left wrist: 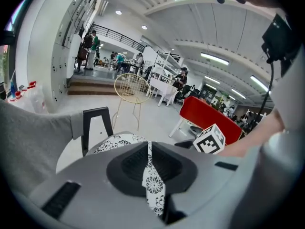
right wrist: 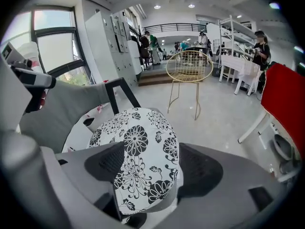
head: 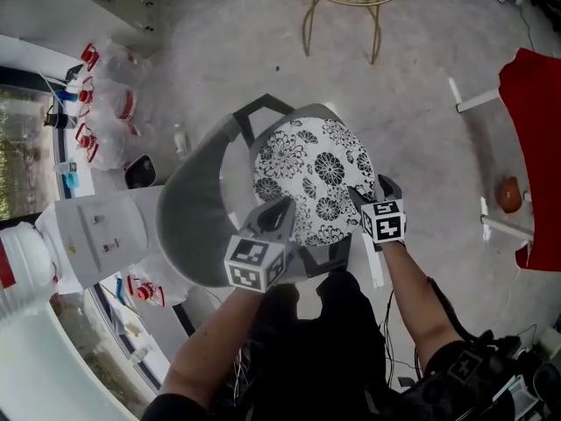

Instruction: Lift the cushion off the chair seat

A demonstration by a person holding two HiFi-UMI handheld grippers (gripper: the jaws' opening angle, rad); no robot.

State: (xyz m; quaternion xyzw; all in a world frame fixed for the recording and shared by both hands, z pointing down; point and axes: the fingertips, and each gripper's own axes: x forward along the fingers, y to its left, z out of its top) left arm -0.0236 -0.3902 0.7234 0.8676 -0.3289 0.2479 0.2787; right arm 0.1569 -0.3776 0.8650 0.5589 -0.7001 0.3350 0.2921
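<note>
A black-and-white floral cushion is lying over the seat of a grey chair. The left hand-held gripper is pinching the cushion's near edge tightly. The right hand-held gripper is standing wide, straddling that edge without pressing.

Open-plan lab/workshop hall w/ lockers, shelf racks, ppl.
</note>
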